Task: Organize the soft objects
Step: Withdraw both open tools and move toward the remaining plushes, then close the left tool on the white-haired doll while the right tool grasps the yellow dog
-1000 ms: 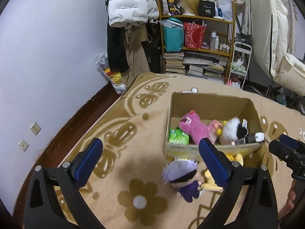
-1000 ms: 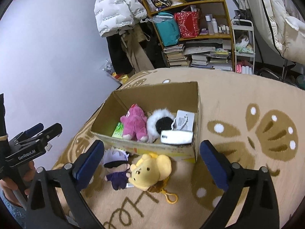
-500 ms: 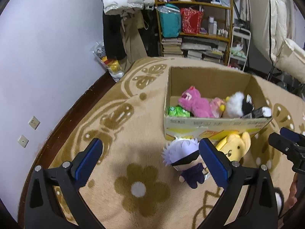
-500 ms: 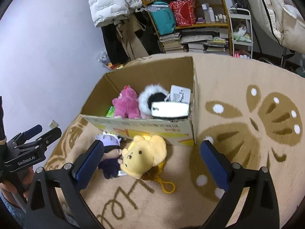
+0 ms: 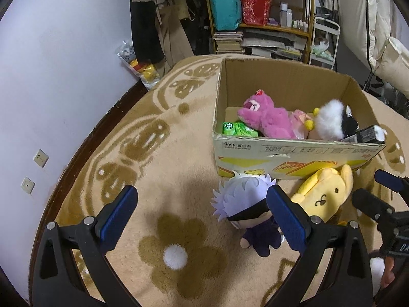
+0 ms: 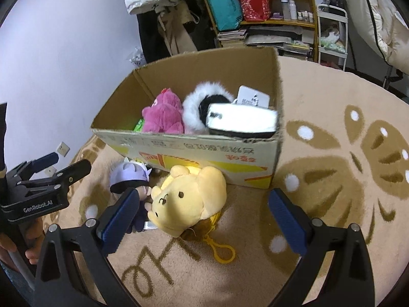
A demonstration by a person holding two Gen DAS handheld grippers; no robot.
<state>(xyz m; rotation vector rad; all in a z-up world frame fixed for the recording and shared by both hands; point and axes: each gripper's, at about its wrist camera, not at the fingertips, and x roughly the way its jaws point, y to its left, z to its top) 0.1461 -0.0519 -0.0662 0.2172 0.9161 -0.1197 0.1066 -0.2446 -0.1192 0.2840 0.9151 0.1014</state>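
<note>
A cardboard box (image 5: 286, 151) (image 6: 204, 153) stands on the carpet and holds a pink plush (image 5: 263, 120) (image 6: 163, 113), a black-and-white fluffy plush (image 5: 332, 122) (image 6: 199, 107) and a green pack (image 5: 237, 129). In front of it lie a white-haired doll (image 5: 245, 204) (image 6: 130, 176) and a yellow plush (image 5: 324, 192) (image 6: 189, 197). My left gripper (image 5: 202, 217) is open, the doll by its right finger. My right gripper (image 6: 202, 217) is open above the yellow plush. Each gripper shows in the other's view, left gripper (image 6: 51, 171), right gripper (image 5: 383, 194).
A beige patterned carpet (image 5: 153, 153) covers the floor. A shelf with bags and books (image 5: 255, 20) and hanging clothes (image 5: 153, 25) stand behind the box. A white wall (image 5: 64, 76) runs along the left. A yellow keyring loop (image 6: 222, 250) trails from the yellow plush.
Both grippers have come down and closer to the two plush toys in front of the box. Both stay open and empty.
</note>
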